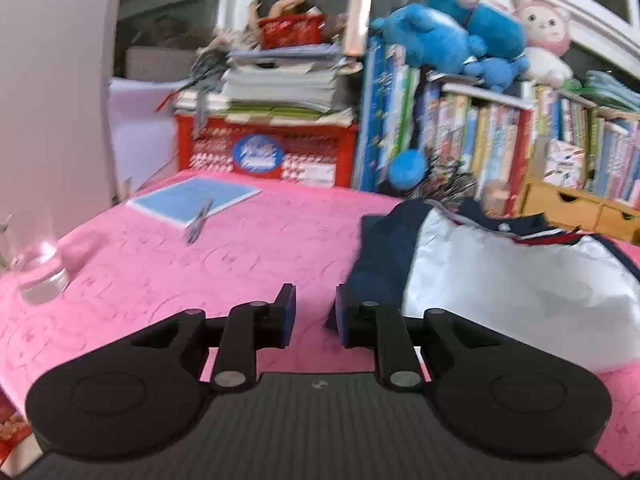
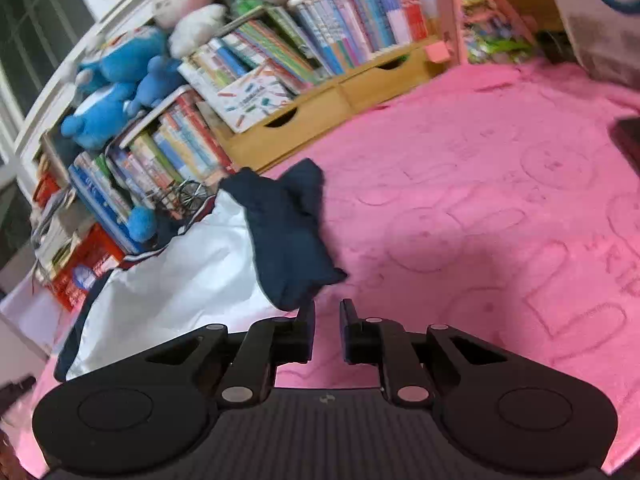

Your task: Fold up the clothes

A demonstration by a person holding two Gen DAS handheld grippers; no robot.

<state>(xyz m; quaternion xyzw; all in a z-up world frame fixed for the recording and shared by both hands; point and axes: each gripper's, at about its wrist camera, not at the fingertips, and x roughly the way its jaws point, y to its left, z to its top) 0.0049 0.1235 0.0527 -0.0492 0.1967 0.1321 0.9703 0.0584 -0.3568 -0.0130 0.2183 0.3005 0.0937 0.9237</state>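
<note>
A white shirt (image 1: 520, 280) with navy sleeves and a striped collar lies crumpled on the pink cloth (image 1: 160, 280). In the left wrist view its navy sleeve (image 1: 384, 256) ends just beside the right finger of my left gripper (image 1: 316, 296). That gripper's jaws stand a narrow gap apart, with only pink cloth showing between them. In the right wrist view the shirt (image 2: 180, 280) lies to the left, and its other navy sleeve (image 2: 288, 240) reaches down to the left fingertip of my right gripper (image 2: 327, 308). Those jaws are also narrowly apart with nothing between them.
A drinking glass (image 1: 38, 264) stands at the left edge. A blue booklet (image 1: 196, 196) with a pen on it lies at the back left. Behind are a red crate (image 1: 264, 148), packed bookshelves (image 1: 500, 140), plush toys (image 1: 448, 36) and wooden drawers (image 2: 320, 112). A dark object (image 2: 628, 136) sits far right.
</note>
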